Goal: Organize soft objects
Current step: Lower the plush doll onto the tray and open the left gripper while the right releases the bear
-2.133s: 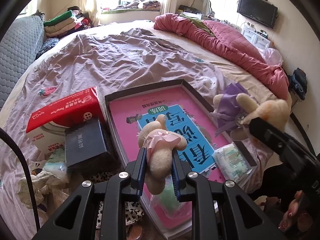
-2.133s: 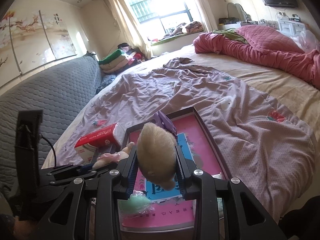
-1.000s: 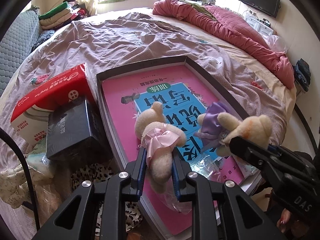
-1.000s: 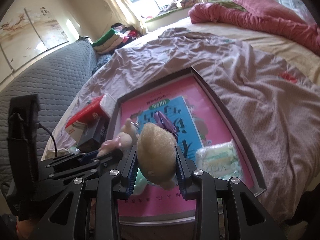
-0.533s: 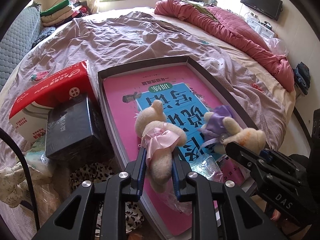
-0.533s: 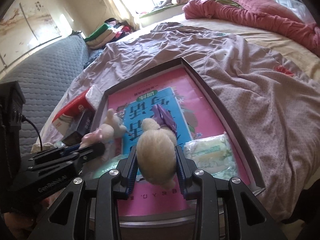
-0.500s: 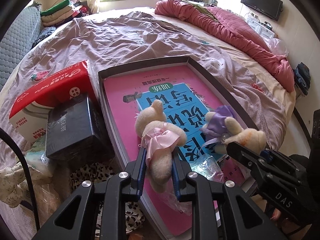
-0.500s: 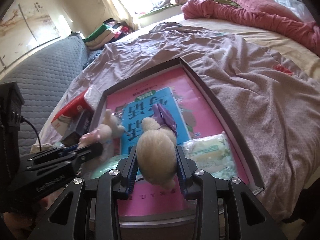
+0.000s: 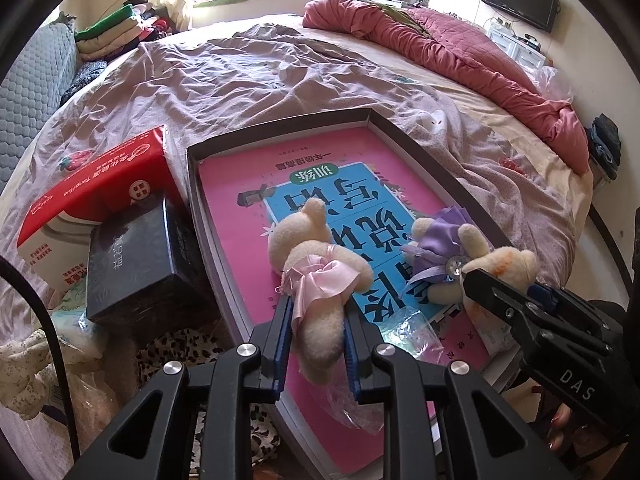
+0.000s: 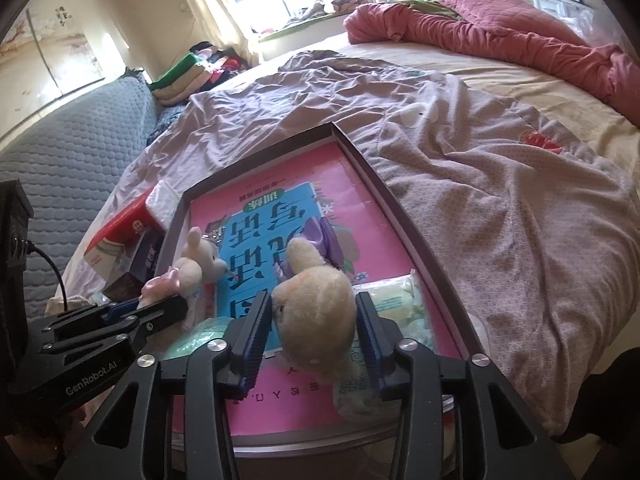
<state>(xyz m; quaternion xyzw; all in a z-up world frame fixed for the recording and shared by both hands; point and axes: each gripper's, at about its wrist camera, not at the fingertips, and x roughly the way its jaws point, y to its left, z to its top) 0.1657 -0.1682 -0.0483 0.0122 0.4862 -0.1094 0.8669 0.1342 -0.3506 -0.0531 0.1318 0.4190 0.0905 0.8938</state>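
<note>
On the bed (image 9: 248,76), a shallow dark-rimmed box (image 9: 424,156) lies on the rumpled lilac sheet with a pink and blue book (image 9: 348,184) flat inside it. Over the near end of that box, the left gripper (image 9: 316,344) is clenched on a cream plush toy in a pink satin dress (image 9: 320,272): both blue-lined fingers (image 9: 282,340) press its lower body, and its head rests forward on the book cover. Just to its right, the right gripper (image 10: 314,334) has its jaws opening, with a cream plush toy in a purple dress (image 10: 316,300) between them; a sliver of gap shows beside the left pad, while the right pad (image 10: 366,344) looks close to the fur, and I cannot tell whether it touches. That toy lies on the book, its purple skirt pointing away toward the far end of the box. A pale green tissue pack (image 10: 400,304) sits in the box just beside the right finger. Outside the box on its left stand a red tissue box (image 9: 92,196) and a black box (image 9: 136,260), touching each other.
</note>
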